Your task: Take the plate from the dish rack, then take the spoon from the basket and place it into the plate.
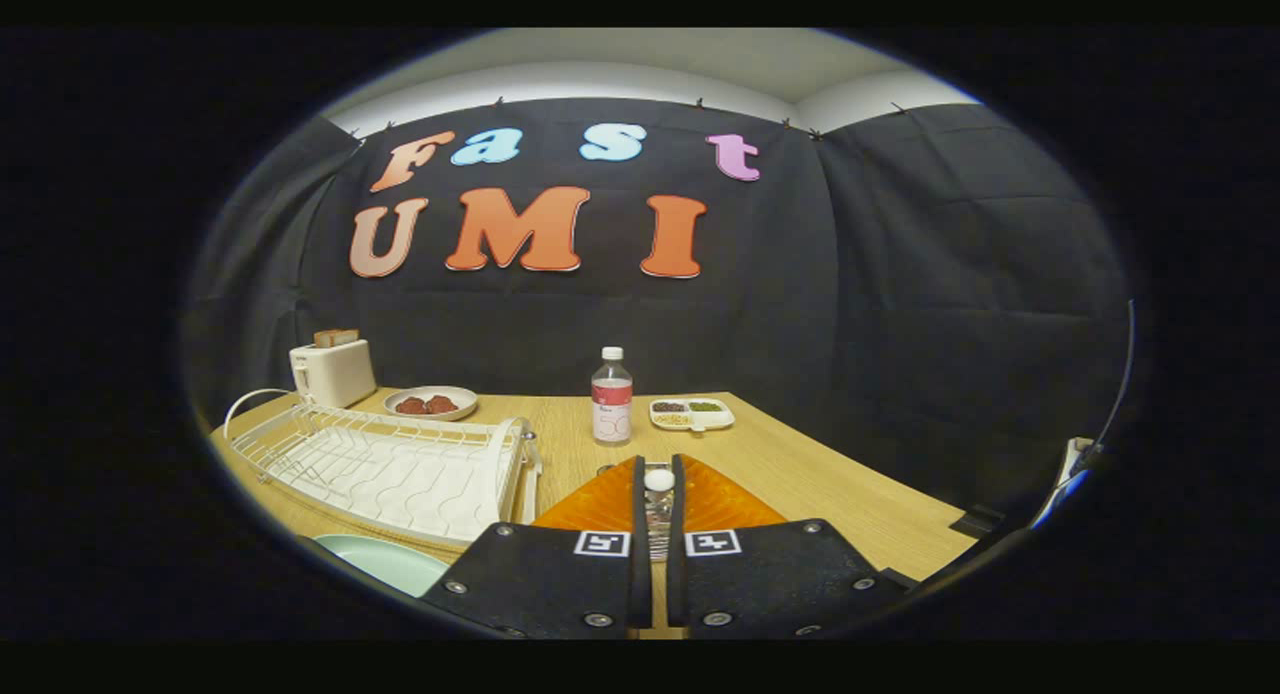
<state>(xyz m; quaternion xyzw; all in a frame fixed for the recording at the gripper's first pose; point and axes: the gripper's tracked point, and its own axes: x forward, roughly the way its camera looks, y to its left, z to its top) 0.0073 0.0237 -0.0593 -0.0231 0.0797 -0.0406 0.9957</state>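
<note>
Tongs (658, 464) are nearly shut, with just a narrow slot left between the two fingers. A slim shiny spoon with a white rounded end (658, 482) sits in that slot. Both fingers press on it and the white end pokes up near the tips. The rest of the spoon runs back down the gap and I can't tell its shape there.

The pale green round plate (385, 564) lies flat on the light wooden table (840, 484). It is just beside the left finger's base, in front of the dish rack's near corner, and is partly cut off from view.

The white wire dish rack (390, 464) is left of the fingers. Its slots are bare and its raised end handle is close to the left fingertip.

Beyond the fingers:
- clear plastic bottle with a white cap and red label (611, 396), upright, straight ahead of the tips
- white divided tray with dark, green and pale grains (692, 414), just right of the bottle, apart from it
- shallow beige dish with two reddish-brown pieces of food (430, 402), behind the rack's far end
- white toaster with two bread slices sticking out the top (332, 370), at the far left corner, next to that dish

The bottle is the nearest upright thing on the line ahead. The table right of the fingers is bare wood. A thin cable (1120, 394) runs up along the far right, off the table.
</note>
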